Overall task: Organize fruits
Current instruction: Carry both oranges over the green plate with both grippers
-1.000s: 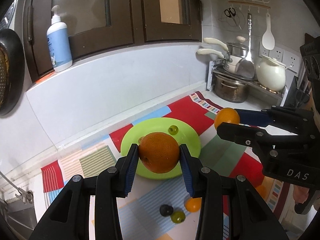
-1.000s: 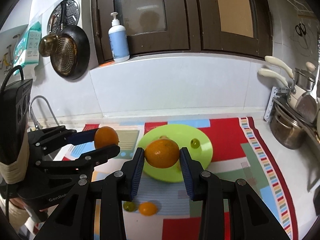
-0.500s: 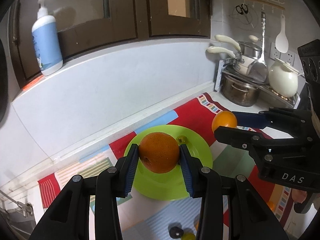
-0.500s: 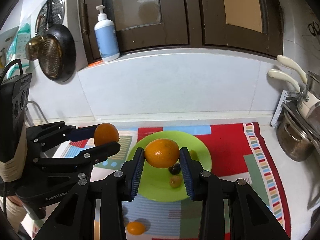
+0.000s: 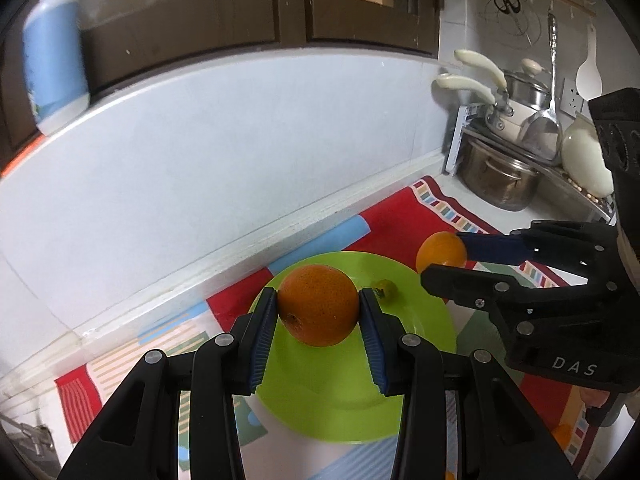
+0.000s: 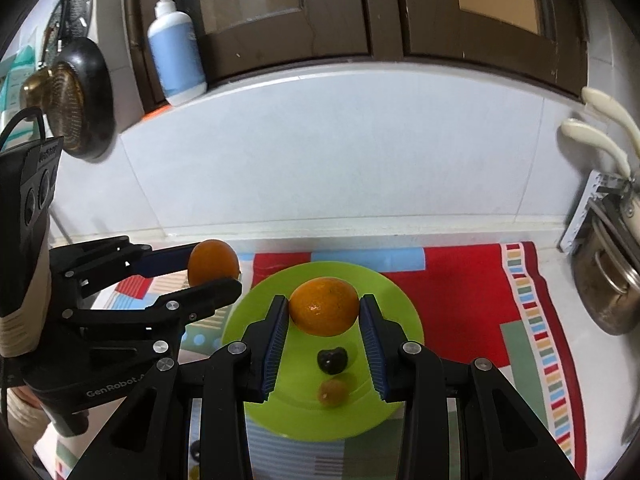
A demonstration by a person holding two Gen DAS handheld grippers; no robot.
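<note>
- Both grippers are loaded: the left gripper [image 5: 319, 312] clamps a large orange [image 5: 318, 305] between its blue ribbed pads, and the right gripper [image 6: 324, 314] clamps a second orange [image 6: 324, 306] in the same way.
- Each fruit hangs above the lime-green plate [image 5: 432, 320], which lies on a patchwork mat [image 6: 460, 272] near the white backsplash; neither appears to rest on the plate yet.
- From the right wrist view, the left gripper's orange sits over the plate's left edge, while the right one is nearer the centre.
- Already on the plate: a dark, glossy berry-like fruit [image 6: 332, 360] and a small yellow-green one [image 6: 332, 392] just nearer than it. The left wrist view shows a small greenish fruit [image 5: 385, 289] toward the plate's far side — whether it is one of those two I cannot tell.
- My reading is that the task is past halfway: small fruits are gathered, two oranges remain to be set down, and a bit of orange fruit [image 5: 564, 434] shows on the mat at the right, partly hidden.
- Textures: the oranges are round with dimpled, matte peel; the plate is smooth, shallow and slick-looking, so a round fruit may roll when released — a low, gentle release seems wise.
</note>
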